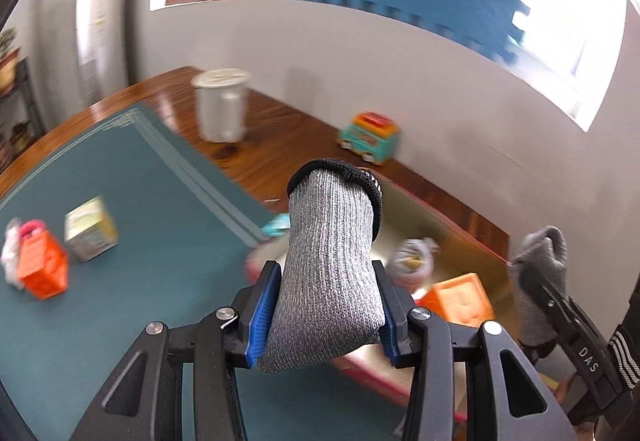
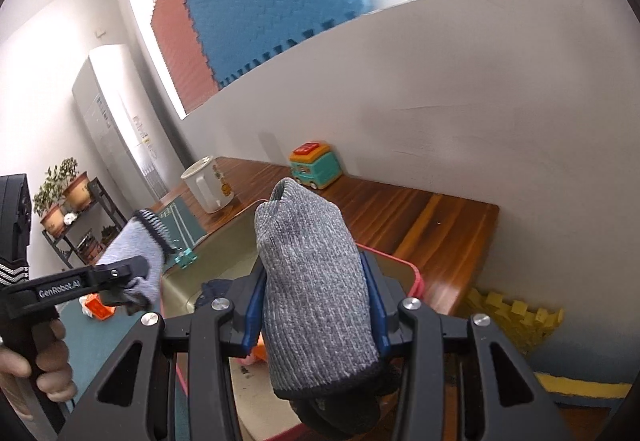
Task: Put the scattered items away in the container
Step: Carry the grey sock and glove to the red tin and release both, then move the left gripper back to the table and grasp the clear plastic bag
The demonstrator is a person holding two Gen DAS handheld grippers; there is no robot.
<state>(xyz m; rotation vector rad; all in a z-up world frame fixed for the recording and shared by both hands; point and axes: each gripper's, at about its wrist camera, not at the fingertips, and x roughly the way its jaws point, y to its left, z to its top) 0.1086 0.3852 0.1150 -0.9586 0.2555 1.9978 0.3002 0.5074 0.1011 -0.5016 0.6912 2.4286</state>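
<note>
A dark wooden table [image 2: 420, 217] with a teal mat [image 1: 120, 181] stands against a white wall [image 2: 480, 101]. Above the pink-rimmed container [image 2: 414, 275], the left gripper [image 1: 326, 315] pinches a light grey knitted sock [image 1: 332, 261], and the right gripper [image 2: 316, 313] pinches a darker grey knitted sock [image 2: 316, 281]. Each sock's long axis runs along the fingers, cuff end pointing away toward the wall.

Black tongs [image 1: 326, 315] with blue pads [image 1: 260, 317], silver screws, white lettering, black white-striped sleeve [image 1: 624, 353]
</note>
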